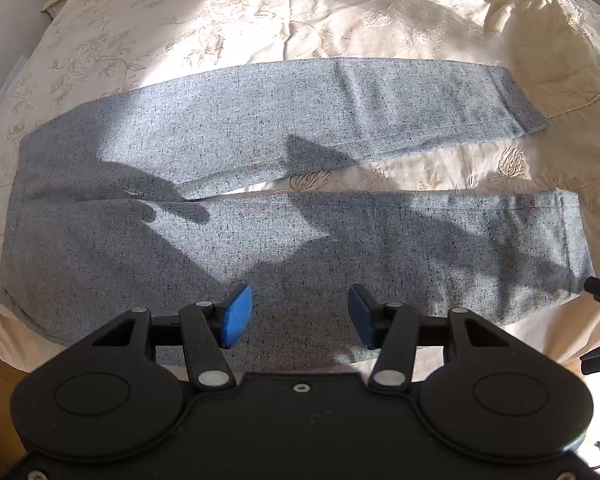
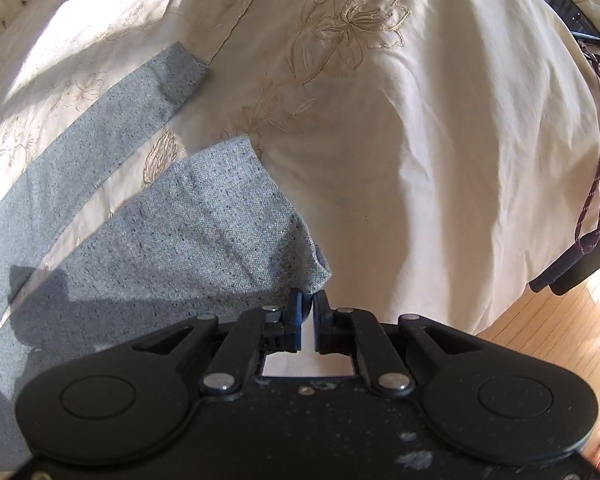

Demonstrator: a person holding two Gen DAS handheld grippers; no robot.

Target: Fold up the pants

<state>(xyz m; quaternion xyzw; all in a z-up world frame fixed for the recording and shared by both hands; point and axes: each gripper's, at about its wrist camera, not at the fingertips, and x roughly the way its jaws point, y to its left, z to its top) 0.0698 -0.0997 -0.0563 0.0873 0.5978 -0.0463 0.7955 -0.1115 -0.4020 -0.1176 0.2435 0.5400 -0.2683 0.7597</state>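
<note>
Lying flat on the bed (image 1: 260, 12), the grey pants (image 1: 228, 136) stretch crosswise ahead of the left tool (image 1: 300, 316), waistband off to its left, both hems to its right, legs slightly parted. That tool hangs wide open over the near leg's middle, holding nothing. The right tool (image 2: 307, 312) is nearly closed, pinching the near leg's hem corner (image 2: 314, 272) just ahead of its tips. Judging by this, the right hand is placed to carry the near leg across onto the far leg (image 2: 112, 128), folding along the long axis.
</note>
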